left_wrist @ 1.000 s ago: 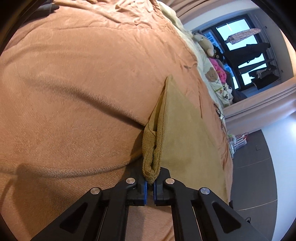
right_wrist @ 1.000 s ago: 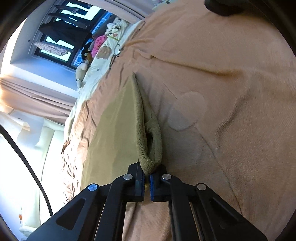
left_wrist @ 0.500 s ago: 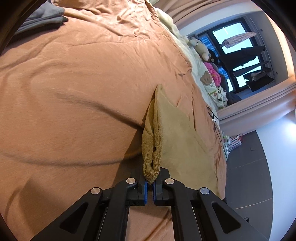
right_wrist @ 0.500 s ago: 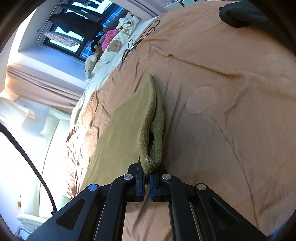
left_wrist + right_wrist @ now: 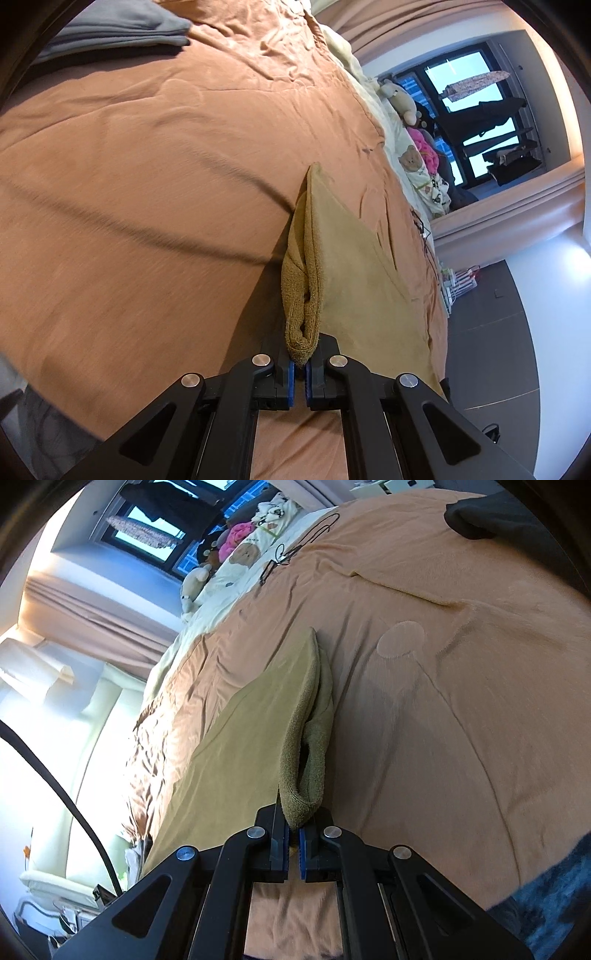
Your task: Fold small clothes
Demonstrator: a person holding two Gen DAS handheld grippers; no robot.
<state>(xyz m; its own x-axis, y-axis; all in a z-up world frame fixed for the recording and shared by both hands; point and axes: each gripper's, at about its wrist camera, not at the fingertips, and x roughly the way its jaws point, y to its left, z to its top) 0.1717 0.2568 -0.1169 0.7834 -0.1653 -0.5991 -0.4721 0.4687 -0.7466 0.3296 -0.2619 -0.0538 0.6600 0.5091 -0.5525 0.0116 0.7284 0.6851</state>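
Observation:
A small mustard-yellow towel-like cloth (image 5: 354, 266) hangs above the orange bedspread (image 5: 147, 184), stretched between both grippers. My left gripper (image 5: 300, 363) is shut on one bunched corner of it. My right gripper (image 5: 293, 830) is shut on the other corner; the cloth (image 5: 251, 738) spreads to the left of its rolled edge there. The cloth's far tip points toward the windows in both views.
A folded grey garment (image 5: 110, 29) lies at the bed's far corner. A dark garment (image 5: 487, 513) lies at the top right. Stuffed toys and pillows (image 5: 417, 158) sit by the window. A black cable (image 5: 295, 550) lies on the bedspread. Dark floor (image 5: 491, 332) lies beyond the bed edge.
Both grippers have lifted and pulled back with the cloth still held; more of the bed, the grey garment and the dark garment have come into view.

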